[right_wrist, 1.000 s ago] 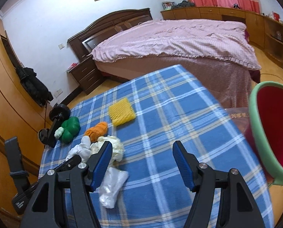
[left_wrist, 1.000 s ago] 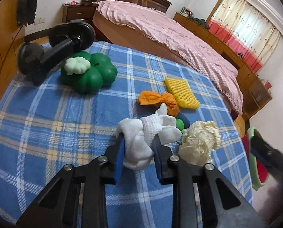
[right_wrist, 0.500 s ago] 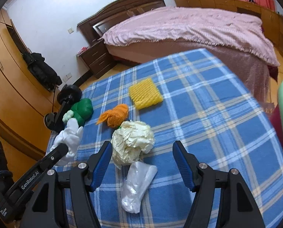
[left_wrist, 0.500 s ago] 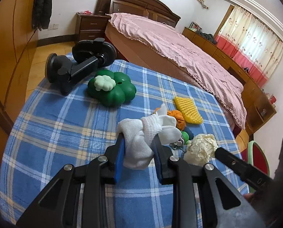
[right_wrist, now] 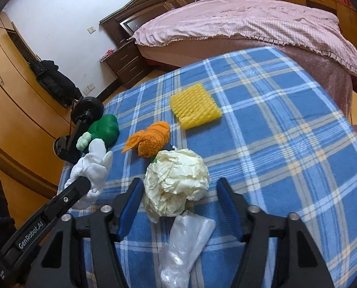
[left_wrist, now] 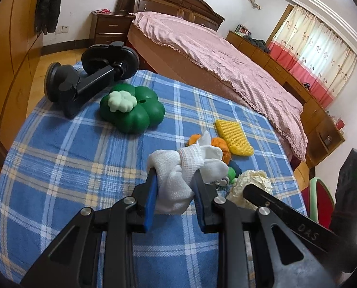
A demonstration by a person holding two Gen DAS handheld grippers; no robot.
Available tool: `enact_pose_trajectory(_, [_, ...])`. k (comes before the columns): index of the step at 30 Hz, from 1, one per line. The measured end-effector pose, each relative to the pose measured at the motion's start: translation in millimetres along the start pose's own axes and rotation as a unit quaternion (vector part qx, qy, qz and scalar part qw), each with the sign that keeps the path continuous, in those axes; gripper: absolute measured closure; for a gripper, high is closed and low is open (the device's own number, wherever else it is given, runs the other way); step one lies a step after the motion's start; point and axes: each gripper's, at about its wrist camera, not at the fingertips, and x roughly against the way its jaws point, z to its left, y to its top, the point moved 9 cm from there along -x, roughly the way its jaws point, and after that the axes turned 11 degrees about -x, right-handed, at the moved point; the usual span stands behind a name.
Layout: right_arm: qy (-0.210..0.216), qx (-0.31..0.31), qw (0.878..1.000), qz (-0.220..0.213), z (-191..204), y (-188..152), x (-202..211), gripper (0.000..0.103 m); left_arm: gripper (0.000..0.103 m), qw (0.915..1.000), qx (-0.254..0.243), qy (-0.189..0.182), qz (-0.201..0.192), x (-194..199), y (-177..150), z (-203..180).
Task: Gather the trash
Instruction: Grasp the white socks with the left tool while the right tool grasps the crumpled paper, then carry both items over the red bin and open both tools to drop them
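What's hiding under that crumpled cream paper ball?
Under the cream paper ball's near edge lies a clear plastic bag, partly tucked beneath it. A bit of green peeks out at its far side. The rest underneath is covered.

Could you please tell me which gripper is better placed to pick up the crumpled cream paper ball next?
The right gripper: its jaws are open on either side of the crumpled cream paper ball. The left gripper is already shut on the white knotted cloth.
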Motion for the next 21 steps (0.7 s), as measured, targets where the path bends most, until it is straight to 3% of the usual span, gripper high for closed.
enact_pose_trajectory(3, [0.014, -0.001, 1.0, 0.0, 6, -4, 1, 0.062, 0.075, 1.0, 0.0, -0.007, 0.001, 5, -4, -4])
enact_pose_trajectory(6, [0.023, 0.002, 1.0, -0.007, 9, -6, 6, 0.066, 0.075, 1.0, -0.003, -0.007, -0.002, 13, -7, -7])
enact_pose_trajectory(15, [0.063, 0.008, 0.995, -0.074, 11, 3, 63, 0.066, 0.075, 0.9993, -0.025, -0.02, -0.02, 36, -7, -35])
enact_pose_trajectory(21, [0.054, 0.007, 0.991, -0.119, -2, 6, 108, 0.066, 0.075, 0.9982, -0.04, -0.033, -0.031, 53, -4, -59])
